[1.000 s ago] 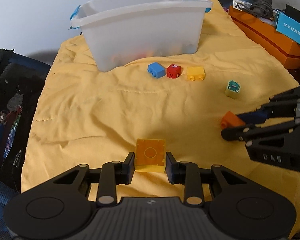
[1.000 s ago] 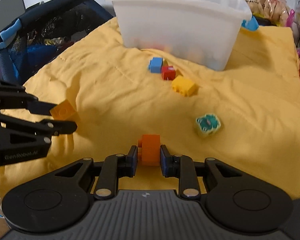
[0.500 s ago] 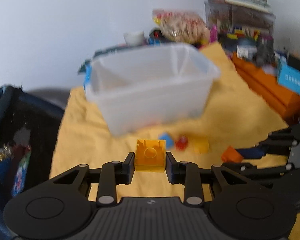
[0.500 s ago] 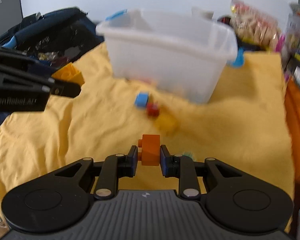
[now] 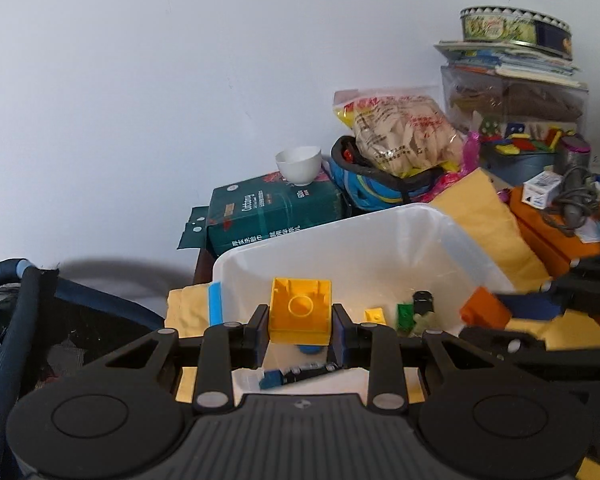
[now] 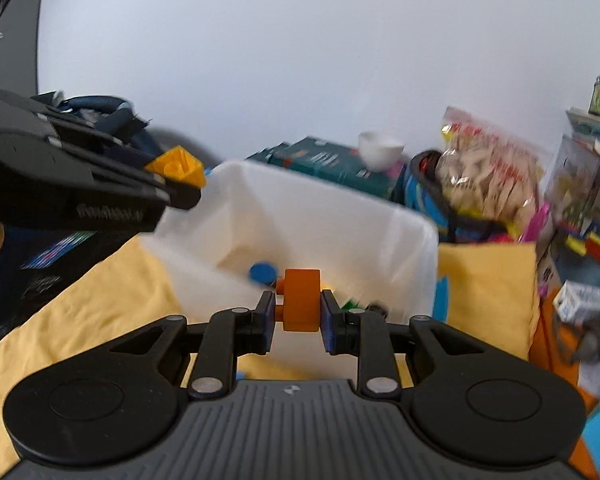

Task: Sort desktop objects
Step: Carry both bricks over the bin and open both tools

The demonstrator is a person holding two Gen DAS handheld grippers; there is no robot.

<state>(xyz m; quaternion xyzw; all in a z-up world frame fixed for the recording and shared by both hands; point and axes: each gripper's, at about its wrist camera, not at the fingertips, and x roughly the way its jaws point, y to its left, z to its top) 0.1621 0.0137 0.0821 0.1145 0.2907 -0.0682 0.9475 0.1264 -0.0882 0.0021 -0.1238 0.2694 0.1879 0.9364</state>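
yellow brick [image 5: 300, 310]: clamped in left gripper [image 5: 300, 334], over the near rim of the white bin [image 5: 452, 224]. orange brick [image 6: 301, 299]: pinched in right gripper [image 6: 298, 322], just right of it, bin opening directly below and beyond both.

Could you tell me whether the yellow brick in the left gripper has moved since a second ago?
Yes. The yellow brick, clamped in the left gripper, went from the cloth up over the white bin.
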